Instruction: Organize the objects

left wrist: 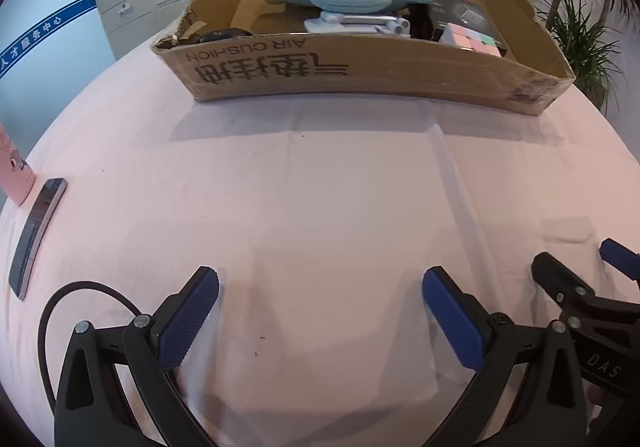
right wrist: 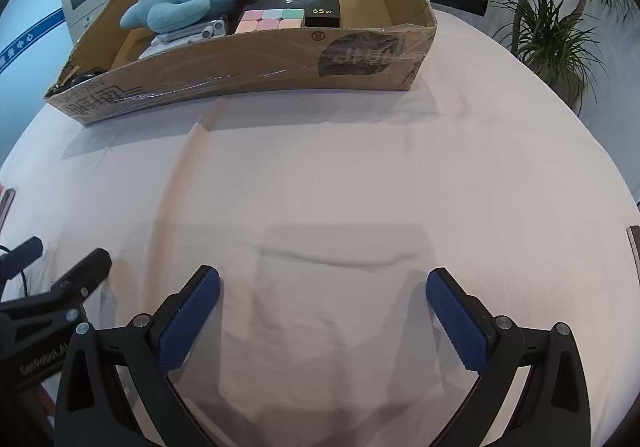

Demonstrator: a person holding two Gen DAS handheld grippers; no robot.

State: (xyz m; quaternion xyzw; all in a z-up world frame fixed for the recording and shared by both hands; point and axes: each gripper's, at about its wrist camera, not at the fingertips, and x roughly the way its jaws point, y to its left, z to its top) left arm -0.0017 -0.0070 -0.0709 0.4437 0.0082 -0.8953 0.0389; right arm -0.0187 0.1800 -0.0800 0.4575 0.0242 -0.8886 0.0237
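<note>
Left wrist: cardboard box (left wrist: pixel 360 67) well beyond both grippers' spread, empty fingers (left wrist: pixel 188 323).

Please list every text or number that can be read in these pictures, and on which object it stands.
"AIR CUSHION", upside down: cardboard box front wall.
"65 w": black package inside the box.
"DAS": right gripper body.
"人才服务中心": blue wall stripe.
Large characters on the box: not legible to me.

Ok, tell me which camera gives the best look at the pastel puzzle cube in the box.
The right wrist view: the cube shows its top face of pastel squares clearly above the cardboard box wall. In the left wrist view the cube sits low behind the near wall, partly cut off.
</note>
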